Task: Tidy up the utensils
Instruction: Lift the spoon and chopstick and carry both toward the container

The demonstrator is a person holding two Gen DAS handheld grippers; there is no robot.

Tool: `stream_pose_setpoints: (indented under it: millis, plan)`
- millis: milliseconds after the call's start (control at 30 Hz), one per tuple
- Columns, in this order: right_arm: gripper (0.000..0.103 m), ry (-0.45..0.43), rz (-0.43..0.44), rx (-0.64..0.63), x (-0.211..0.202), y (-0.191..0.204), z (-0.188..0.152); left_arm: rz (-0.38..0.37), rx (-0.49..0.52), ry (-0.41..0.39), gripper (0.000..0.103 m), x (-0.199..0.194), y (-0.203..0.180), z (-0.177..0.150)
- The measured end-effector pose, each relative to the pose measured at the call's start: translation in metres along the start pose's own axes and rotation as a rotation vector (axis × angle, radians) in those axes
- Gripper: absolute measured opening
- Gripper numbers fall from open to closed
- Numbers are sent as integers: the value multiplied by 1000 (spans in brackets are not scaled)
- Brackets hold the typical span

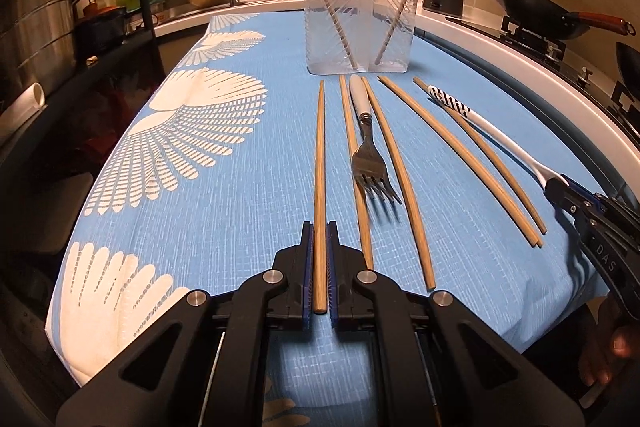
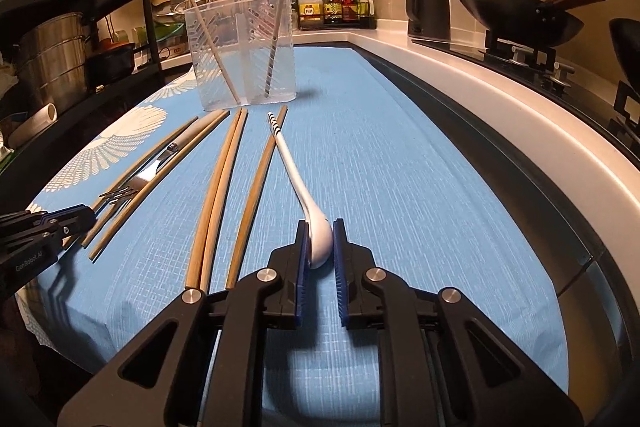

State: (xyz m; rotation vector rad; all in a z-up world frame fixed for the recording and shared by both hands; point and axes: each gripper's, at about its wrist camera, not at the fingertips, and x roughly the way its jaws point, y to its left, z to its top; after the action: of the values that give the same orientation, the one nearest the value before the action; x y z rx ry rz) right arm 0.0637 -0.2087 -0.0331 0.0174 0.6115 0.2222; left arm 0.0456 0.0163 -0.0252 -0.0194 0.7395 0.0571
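Note:
My left gripper (image 1: pixel 320 227) is shut on a wooden chopstick (image 1: pixel 320 163) that lies lengthwise toward a clear plastic utensil holder (image 1: pixel 360 15). The holder has two chopsticks leaning inside. My right gripper (image 2: pixel 321 225) is closed around the bowl of a white spoon (image 2: pixel 318 239) with a striped handle end; the left pad touches it, the right pad sits close beside it. A fork (image 1: pixel 370 155) and several more chopsticks (image 1: pixel 400 179) lie in a row on the blue cloth. The right gripper shows in the left wrist view (image 1: pixel 560 187).
The blue patterned cloth (image 2: pixel 400 167) covers the table. A white counter edge (image 2: pixel 500 99) runs along the right, with a wok (image 2: pixel 516 15) on a stove and a black kettle (image 2: pixel 426 3). Dark shelving with steel pots (image 1: pixel 36 27) stands at the left.

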Motion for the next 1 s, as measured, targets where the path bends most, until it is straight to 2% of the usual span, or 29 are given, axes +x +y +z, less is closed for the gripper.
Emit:
stream_pose_setpoints:
  millis: [367,633,700,1000]
  plan:
    - [15,-8,-3,-10,2,3,-1,4,-3,-13,7,4,-4,2]
    - [11,-27,-13,-5,-4,2,3,2,-13,-23,6,0,-1,4]
    - [11,-48,-19,-14,-11,3,8,4,-18,-58,6,-8,0,8]
    - [11,-157,-50,-48,-54,7,34,40,14,-327,6,-64,1,22]
